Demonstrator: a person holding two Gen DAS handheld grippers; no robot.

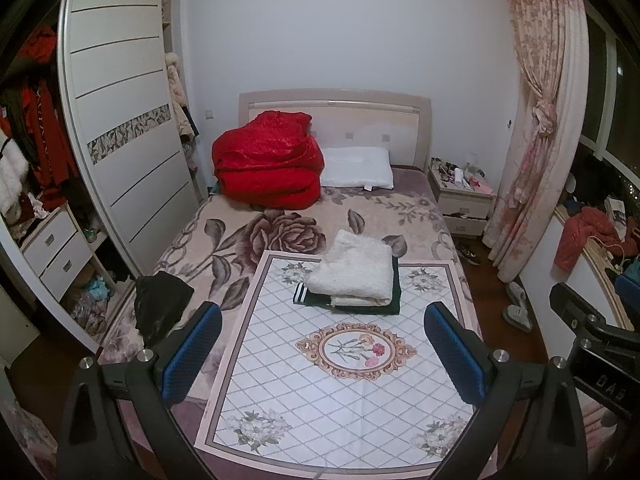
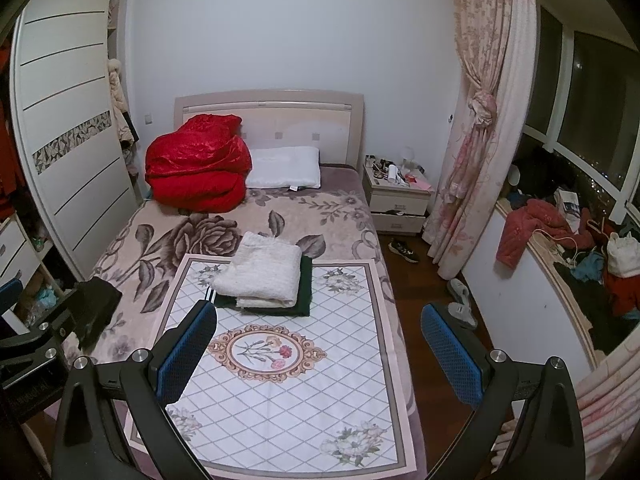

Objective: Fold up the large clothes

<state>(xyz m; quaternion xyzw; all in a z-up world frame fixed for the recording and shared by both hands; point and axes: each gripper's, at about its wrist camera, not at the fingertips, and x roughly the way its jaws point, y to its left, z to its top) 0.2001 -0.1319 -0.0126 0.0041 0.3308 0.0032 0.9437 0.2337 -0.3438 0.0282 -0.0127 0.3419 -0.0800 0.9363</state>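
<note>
My left gripper (image 1: 322, 350) and right gripper (image 2: 318, 350) hover spread wide, empty, above the mat (image 1: 280, 384). Fluffy cream garment (image 1: 354, 270) lies folded on a dark green one (image 1: 396, 300) at 12 o'clock.

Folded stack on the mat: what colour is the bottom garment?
Dark green garment with white stripes, under the cream one; right wrist view.

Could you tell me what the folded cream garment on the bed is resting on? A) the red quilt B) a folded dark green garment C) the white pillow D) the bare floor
B: the folded cream garment lies on top of a folded dark green garment with white stripes, on the patterned mat, away from the pillow and the red quilt.
</note>
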